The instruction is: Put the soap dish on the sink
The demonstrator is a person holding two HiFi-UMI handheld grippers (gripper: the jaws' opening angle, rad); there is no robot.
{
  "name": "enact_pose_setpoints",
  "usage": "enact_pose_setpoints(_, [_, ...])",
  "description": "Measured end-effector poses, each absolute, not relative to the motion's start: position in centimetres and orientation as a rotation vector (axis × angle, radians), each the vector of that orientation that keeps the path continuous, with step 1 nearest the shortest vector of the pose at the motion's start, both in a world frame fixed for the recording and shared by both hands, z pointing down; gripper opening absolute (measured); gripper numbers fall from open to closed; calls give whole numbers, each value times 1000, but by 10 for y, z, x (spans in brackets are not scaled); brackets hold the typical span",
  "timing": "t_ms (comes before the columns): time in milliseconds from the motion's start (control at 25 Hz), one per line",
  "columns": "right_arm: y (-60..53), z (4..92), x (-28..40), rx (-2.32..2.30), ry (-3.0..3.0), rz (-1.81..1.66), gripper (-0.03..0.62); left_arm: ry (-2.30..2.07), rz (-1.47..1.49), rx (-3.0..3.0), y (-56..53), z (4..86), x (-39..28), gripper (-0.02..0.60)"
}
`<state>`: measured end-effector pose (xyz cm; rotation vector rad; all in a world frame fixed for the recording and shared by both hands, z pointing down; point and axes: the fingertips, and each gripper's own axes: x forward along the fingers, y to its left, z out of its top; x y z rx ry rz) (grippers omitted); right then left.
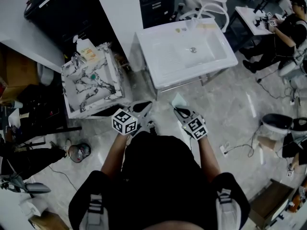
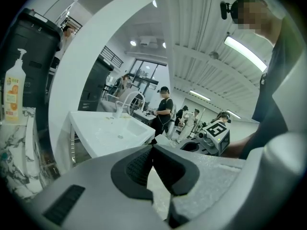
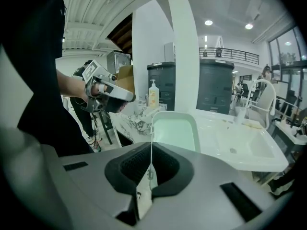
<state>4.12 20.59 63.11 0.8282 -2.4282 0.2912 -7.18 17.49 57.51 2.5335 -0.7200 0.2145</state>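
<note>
Green soap dish (image 3: pixel 175 131) clamped in right tool (image 3: pixel 151 146) | left tool (image 2: pixel 153 148) closed | bottle (image 2: pixel 13 87) label unreadable

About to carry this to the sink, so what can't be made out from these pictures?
- Pale green plastic soap dish: near end hidden by the right claw in the right gripper view; underside unseen.
- Small items on the back rim of the white rectangular sink: too small to identify, head view.
- Floor beneath the person: hidden by their body, head view.
</note>
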Motion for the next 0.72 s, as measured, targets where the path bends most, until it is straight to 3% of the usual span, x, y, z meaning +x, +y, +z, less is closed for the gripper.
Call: enact_pose_setpoints(720, [174,641,3,900,-2418,274,-2,-650,241,2572,135,578,-105,0])
